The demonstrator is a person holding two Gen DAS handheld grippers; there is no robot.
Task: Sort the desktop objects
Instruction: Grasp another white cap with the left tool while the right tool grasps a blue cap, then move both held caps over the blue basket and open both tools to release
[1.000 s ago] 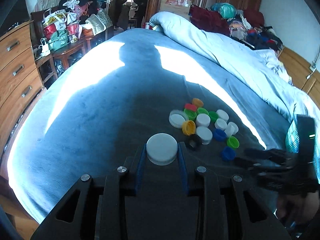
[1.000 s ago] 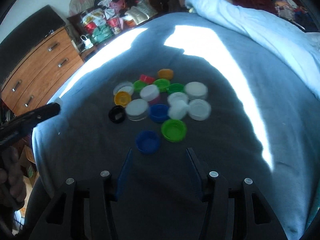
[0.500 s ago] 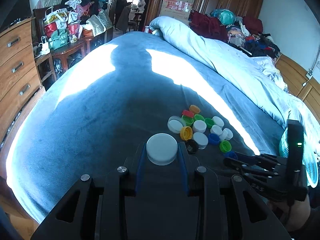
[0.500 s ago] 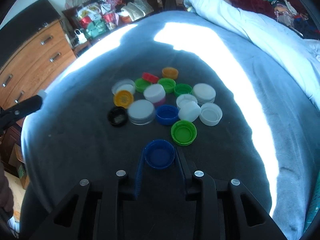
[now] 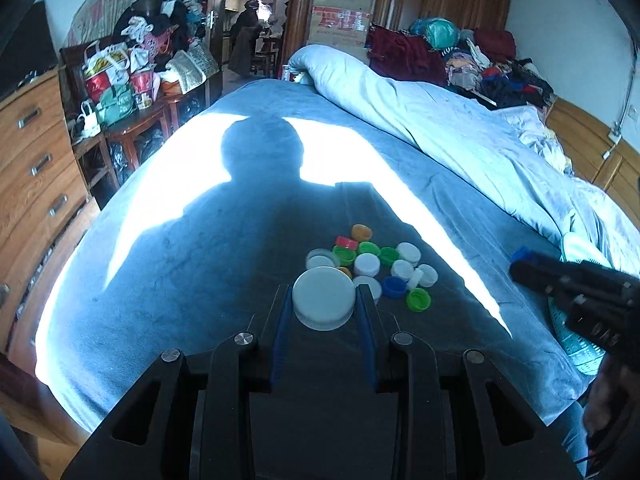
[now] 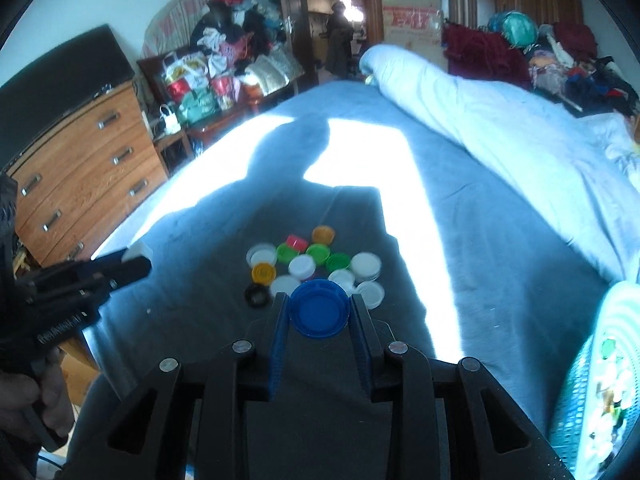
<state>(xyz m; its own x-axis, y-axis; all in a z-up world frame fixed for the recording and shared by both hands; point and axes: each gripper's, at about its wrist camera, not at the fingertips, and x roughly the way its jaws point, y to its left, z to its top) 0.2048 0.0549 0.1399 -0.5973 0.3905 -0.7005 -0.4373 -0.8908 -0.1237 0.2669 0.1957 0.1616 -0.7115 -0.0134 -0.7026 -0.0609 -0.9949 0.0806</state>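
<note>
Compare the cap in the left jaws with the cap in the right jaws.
The white cap is white; the blue cap is blue. The white cap shows its closed flat top to its camera; the blue cap shows its hollow inside. Both are round, ribbed-edged and clamped between blue-padded jaws, held above the cap pile on the bed.

The left gripper (image 5: pixel 324 300) clamps a white cap (image 5: pixel 324 298). Beyond the cap lies the cap pile (image 5: pixel 376 264) on the bed (image 5: pixel 200 260); the right gripper (image 5: pixel 520 258), with a blue cap (image 5: pixel 519 255), is right of the pile.
</note>
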